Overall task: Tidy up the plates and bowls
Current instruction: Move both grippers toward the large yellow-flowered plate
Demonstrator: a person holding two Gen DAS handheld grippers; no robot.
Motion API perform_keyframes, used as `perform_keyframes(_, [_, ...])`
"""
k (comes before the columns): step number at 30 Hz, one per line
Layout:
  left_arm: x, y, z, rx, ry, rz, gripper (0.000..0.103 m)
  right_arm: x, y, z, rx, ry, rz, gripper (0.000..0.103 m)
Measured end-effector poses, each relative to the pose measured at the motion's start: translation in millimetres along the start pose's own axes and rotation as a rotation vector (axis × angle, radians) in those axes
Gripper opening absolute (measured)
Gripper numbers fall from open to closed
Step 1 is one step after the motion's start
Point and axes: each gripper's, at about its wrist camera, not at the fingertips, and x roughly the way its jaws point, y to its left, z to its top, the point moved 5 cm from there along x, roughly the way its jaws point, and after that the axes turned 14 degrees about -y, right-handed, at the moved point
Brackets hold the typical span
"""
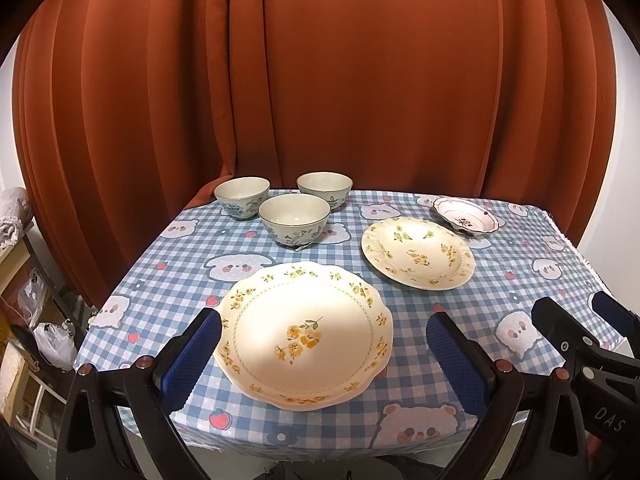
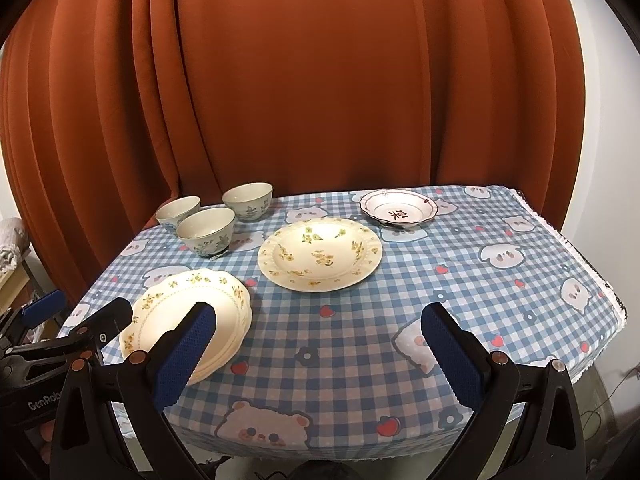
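The left gripper (image 1: 324,356) hangs with fingers spread wide, empty, either side of the scalloped plate (image 1: 303,334) at the bench's (image 2: 500,300) 7 o'clock corner. The right gripper (image 2: 318,354) is likewise spread, empty, hiding part of that plate. The round plate (image 2: 320,254) lies centre; three bowls (image 1: 294,220) sit at 11 o'clock, the small red-rimmed dish (image 2: 399,207) at 1 o'clock, its motif unreadable.

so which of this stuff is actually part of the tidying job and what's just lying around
Part of the job:
- scalloped yellow-flower plate
- round yellow-flower plate
- small red-rimmed dish
- three blue-flower bowls

Just lying about:
- checked tablecloth
- orange curtain
- plastic bags beside the table
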Motion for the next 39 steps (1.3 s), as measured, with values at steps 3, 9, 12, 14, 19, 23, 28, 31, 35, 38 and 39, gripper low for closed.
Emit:
perform_keyframes(3, [0.5, -1.3, 0.0, 0.002, 0.001, 0.002, 0.103, 0.2, -0.8, -0.2, -0.001, -0.002, 0.000, 0.103])
perform_keyframes(9, [-1.1, -1.5, -2.1, 0.003, -0.002, 0.001, 0.103, -0.8, -0.6, -1.9, 0.000, -0.004, 0.000, 0.103])
perform_keyframes(12, [-1.5, -1.7, -2.7, 0.004, -0.003, 0.002, 0.103, -0.3, -0.9, -2.4, 0.001, -0.002, 0.001, 0.103])
perform_keyframes(14, [-1.7, -1.7, -3.0, 0.004, -0.003, 0.002, 0.103, 0.0, -1.4, -2.9, 0.001, -0.002, 0.000, 0.103])
perform_keyframes(19, [-1.1, -2.2, -2.4, 0.006, -0.005, 0.002, 0.103, 1.1, -2.1, -3.4, 0.002, -0.004, -0.003, 0.103])
perform_keyframes(23, [0.8, -1.3, -0.6, 0.011, -0.009, 0.004, 0.103, 3.7, -3.4, -3.2, 0.002, -0.005, -0.005, 0.103])
perform_keyframes(28, [1.2, -2.7, -0.5, 0.015, -0.006, 0.006, 0.103, 7.1, -6.7, -4.6, 0.004, -0.003, -0.010, 0.103])
perform_keyframes(31, [1.2, -2.7, -0.8, 0.013, -0.007, 0.006, 0.103, 8.5, -8.6, -4.7, 0.005, -0.002, -0.012, 0.103])
perform_keyframes(35, [2.0, -3.7, -2.2, 0.013, -0.007, 0.007, 0.103, 8.4, -9.2, -5.1, -0.001, -0.004, -0.014, 0.103])
perform_keyframes(38, [2.4, -3.9, -3.1, 0.015, -0.008, 0.011, 0.103, 8.4, -9.2, -5.3, -0.001, -0.004, -0.013, 0.103])
perform_keyframes(39, [3.3, -3.5, -3.5, 0.016, -0.008, 0.015, 0.103, 8.5, -9.1, -5.4, -0.001, -0.004, -0.013, 0.103])
